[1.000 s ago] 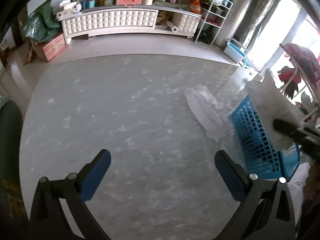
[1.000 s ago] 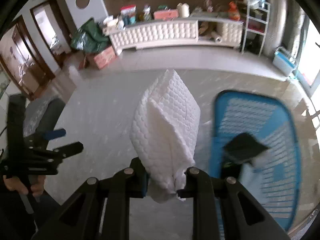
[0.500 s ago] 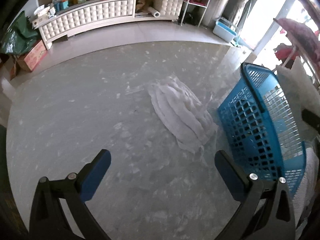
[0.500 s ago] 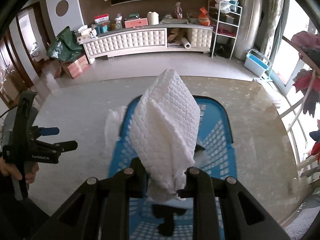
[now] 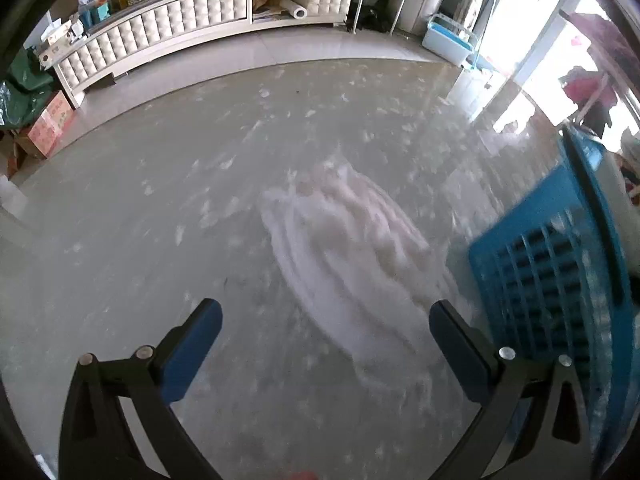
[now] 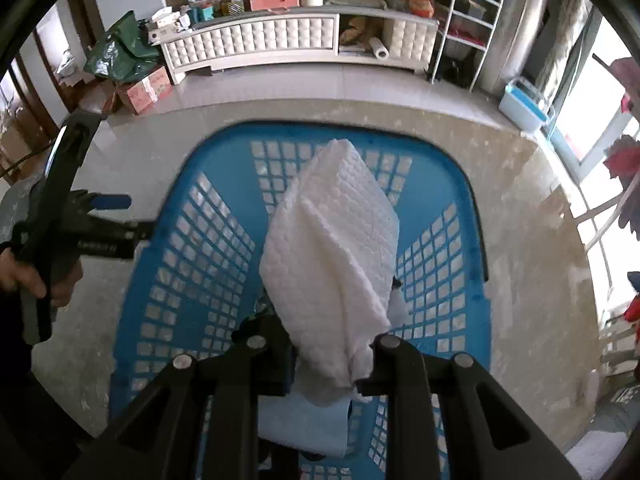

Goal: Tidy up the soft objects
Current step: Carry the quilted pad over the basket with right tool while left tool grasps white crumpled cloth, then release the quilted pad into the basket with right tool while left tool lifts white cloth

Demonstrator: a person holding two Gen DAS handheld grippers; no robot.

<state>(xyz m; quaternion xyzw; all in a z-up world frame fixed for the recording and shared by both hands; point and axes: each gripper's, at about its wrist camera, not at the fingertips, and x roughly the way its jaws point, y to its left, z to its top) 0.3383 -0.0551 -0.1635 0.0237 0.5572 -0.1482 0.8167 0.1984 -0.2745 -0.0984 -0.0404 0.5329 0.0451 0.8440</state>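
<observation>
The right gripper [image 6: 330, 364] is clenched on the bunched end of a white quilted cloth [image 6: 332, 248], which stands up from the jaws directly over the blue basket [image 6: 168, 264]. Below it, on the basket floor, lie a pale blue folded cloth [image 6: 304, 420] and something dark, too hidden to name. The left gripper [image 5: 324, 328] is spread wide and holds nothing, poised over a second white cloth [image 5: 344, 240] that lies crumpled on the table just beside the basket's outer wall.

Both cloths look light, limp and compressible — nothing fragile, little chance of slipping once pinched. The held one should simply slump into the basket when let go. The second is blurred, so its folds are hard to read; I would pinch a raised ridge near its middle, since a grip on 1 thin edge would probably let the rest trail and snag the basket rim.
</observation>
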